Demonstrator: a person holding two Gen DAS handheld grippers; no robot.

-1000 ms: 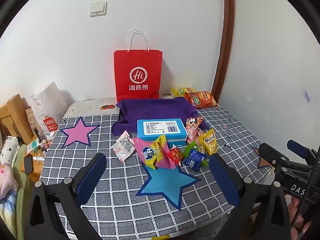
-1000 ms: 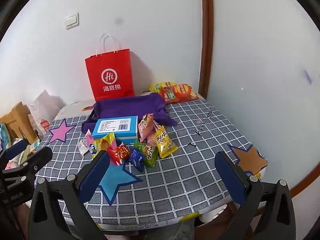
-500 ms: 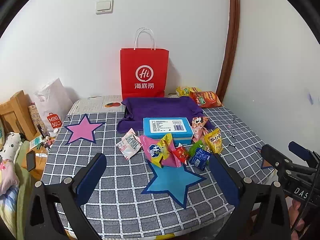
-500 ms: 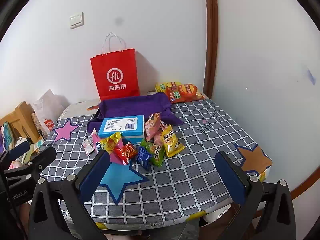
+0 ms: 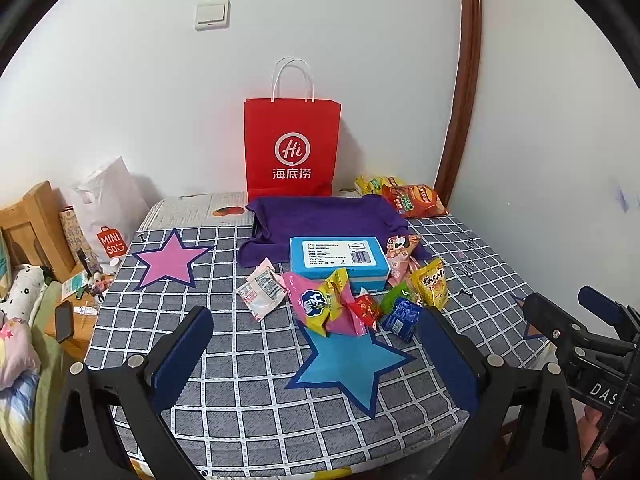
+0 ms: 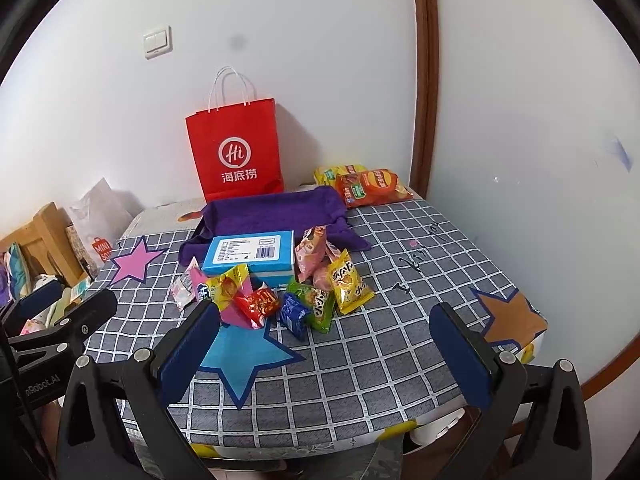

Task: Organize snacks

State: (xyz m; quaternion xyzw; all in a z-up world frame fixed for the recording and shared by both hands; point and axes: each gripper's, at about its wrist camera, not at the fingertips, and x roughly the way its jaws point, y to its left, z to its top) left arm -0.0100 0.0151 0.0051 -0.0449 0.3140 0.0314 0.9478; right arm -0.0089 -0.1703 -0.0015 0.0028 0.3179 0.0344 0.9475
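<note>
Left gripper (image 5: 316, 344) stands spread wide, holding nothing, low in its frame over the grey checked counter (image 5: 248, 360). Right gripper (image 6: 324, 336) is likewise released and empty. The pile of small coloured snack packets (image 5: 352, 300) lies at frame centre, touching the blue rectangular box (image 5: 339, 262). Only the right view shows the orange paper star (image 6: 508, 316) whole, at right. Only the left view shows the black phone (image 5: 63, 322), lower left.

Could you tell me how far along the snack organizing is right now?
Nothing looks sorted yet. Both the left hand-held gripper and right hand-held gripper are open and empty. The snack packets lie heaped beside the blue box; the purple-lined tray holds nothing.
</note>
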